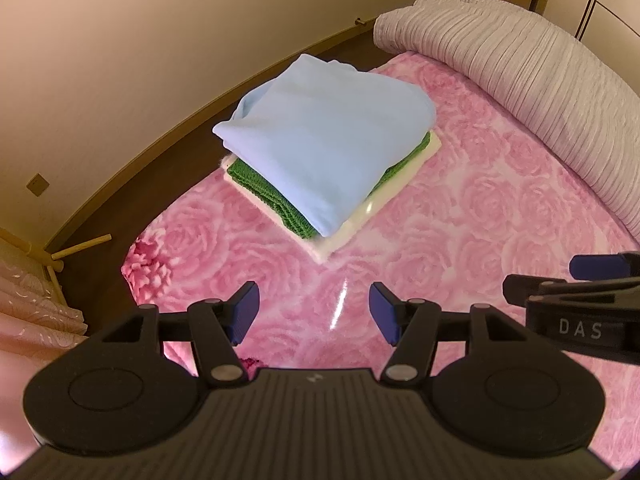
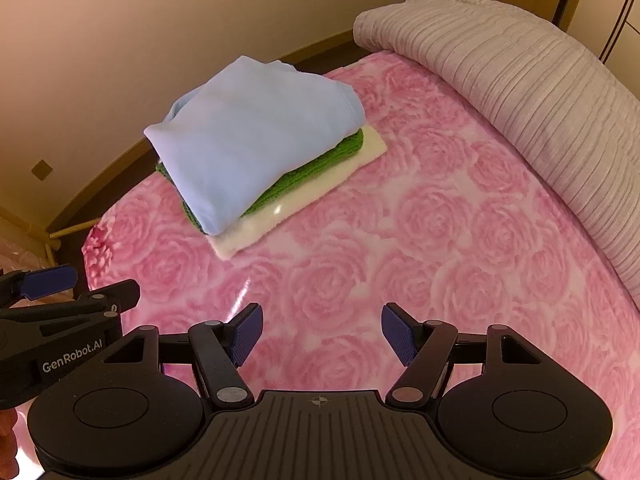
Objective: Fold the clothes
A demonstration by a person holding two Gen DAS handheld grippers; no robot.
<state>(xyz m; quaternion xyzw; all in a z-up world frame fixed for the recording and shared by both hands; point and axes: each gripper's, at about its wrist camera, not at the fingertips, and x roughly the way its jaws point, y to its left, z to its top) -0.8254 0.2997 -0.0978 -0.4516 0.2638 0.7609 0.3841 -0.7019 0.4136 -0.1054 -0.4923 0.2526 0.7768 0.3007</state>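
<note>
Left wrist view: left gripper (image 1: 314,312) at bottom centre, fingers spread, nothing between the blue pads (image 1: 245,312). It hangs over the pink rose-print bedcover (image 1: 460,240), apart from the clothes.

Stack sits centre frame, above the gripper: folded blue garment (image 1: 324,136) on top, green knit (image 1: 264,190) under it, white piece (image 1: 360,216) at the bottom. Green shows along the lower-left edge and a strip at the right corner; white sticks out at the lower right. Stack lies near the bed's edge, dark floor and beige wall (image 1: 120,40) behind it, upper left.

Grey ribbed quilt (image 1: 540,80) runs along the upper right, well apart from the stack.

Right gripper (image 1: 580,280) enters at the right edge, only partly in frame.

Right wrist view: right gripper (image 2: 322,334) bottom centre, fingers spread, empty, over bare bedcover. Stack now in upper left of centre, same layering. The left gripper shows at the left edge, low.

Wall socket (image 2: 42,169) at far left.
</note>
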